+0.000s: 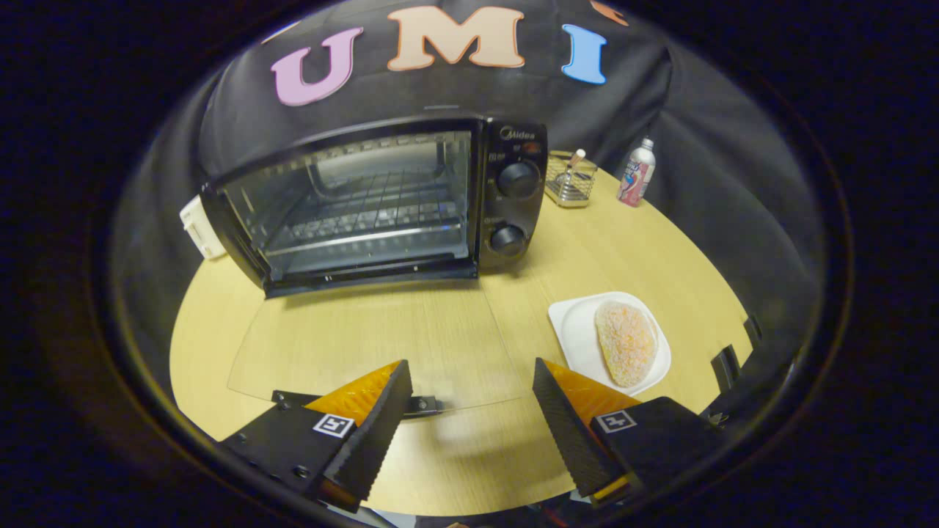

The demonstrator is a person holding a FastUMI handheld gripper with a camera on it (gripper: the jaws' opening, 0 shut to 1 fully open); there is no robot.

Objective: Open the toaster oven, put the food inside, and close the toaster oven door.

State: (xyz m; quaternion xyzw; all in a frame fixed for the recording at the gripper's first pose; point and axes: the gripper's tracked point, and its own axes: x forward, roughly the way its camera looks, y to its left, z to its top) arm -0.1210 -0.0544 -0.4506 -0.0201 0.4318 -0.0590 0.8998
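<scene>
Gripper (469, 381): the two fingers stand wide apart over the near edge of the wooden table (469, 455), nothing between them, neither pad touching anything. Bare wood shows in the gap.

Oven door (374, 348): folded fully down, its glass pane lying flat just above the table top, reaching from the oven's front towards the fingers. The door handle (411, 403) sits at the pane's near edge, just beside the left finger (370, 433) and partly hidden behind it.

Food (626, 341): a breaded, pale orange patty lying on a white plate (576, 326). The plate rests towards the table's right edge, just ahead of the right finger (568, 433) and well apart from the oven.

Toaster oven (381, 198): black, standing towards the far left part of the table, cavity open to view, wire rack (367, 213) inside with nothing on it. Two control knobs (513, 209) sit one above the other on its right panel. A white object (199, 227) shows at the oven's left side; what it is cannot be told.

Far edge of the table: a wire basket (571, 183) stands just beside the oven's right side, and a small bottle (636, 174) stands upright near it, further right.
</scene>
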